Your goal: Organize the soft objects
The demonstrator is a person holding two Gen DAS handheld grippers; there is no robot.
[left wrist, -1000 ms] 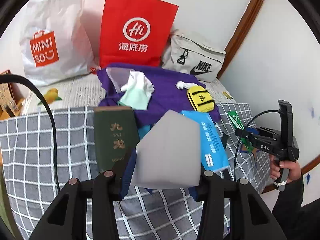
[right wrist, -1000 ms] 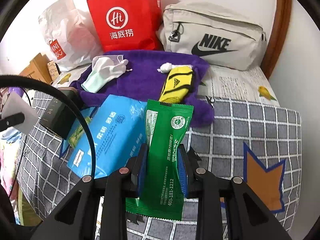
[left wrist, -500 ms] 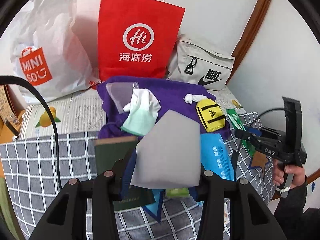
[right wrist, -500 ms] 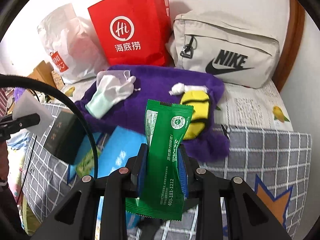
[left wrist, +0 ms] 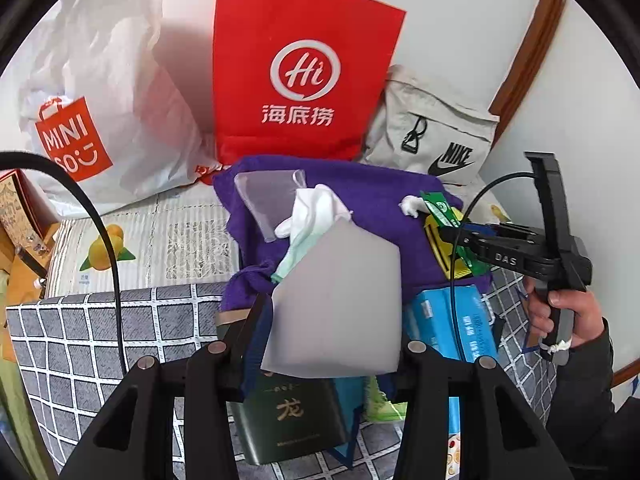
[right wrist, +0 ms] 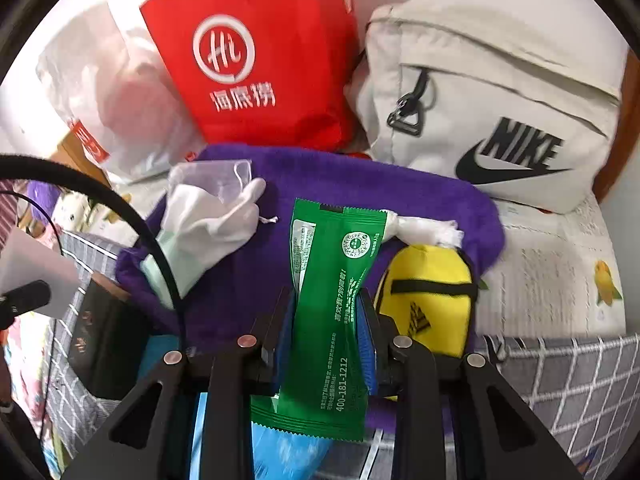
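My left gripper (left wrist: pixel 332 332) is shut on a frosted grey pouch (left wrist: pixel 336 300), held above the checked cover. My right gripper (right wrist: pixel 326 328) is shut on a green sachet (right wrist: pixel 332 304), which stands upright between the pads; the same sachet (left wrist: pixel 444 216) and gripper show at the right of the left wrist view, held by a hand (left wrist: pixel 568 312). Beyond both lies a purple fleece (right wrist: pixel 340 188) carrying a white glove (right wrist: pixel 208 224), a clear pouch (left wrist: pixel 272 196), a yellow pouch (right wrist: pixel 428 300) and a white wad (right wrist: pixel 428 230).
A red paper bag (left wrist: pixel 304 72), a white plastic bag (left wrist: pixel 104 100) and a grey Nike bag (right wrist: pixel 500 104) line the wall behind the fleece. A dark green book (left wrist: pixel 288 420) and a blue wipes pack (left wrist: pixel 460 320) lie on the checked cover (left wrist: pixel 80 340) below my left gripper.
Both grippers have moved forward toward the purple fleece and the bags, each keeping its load. The right gripper with the green sachet now hangs over the fleece by the yellow pouch.
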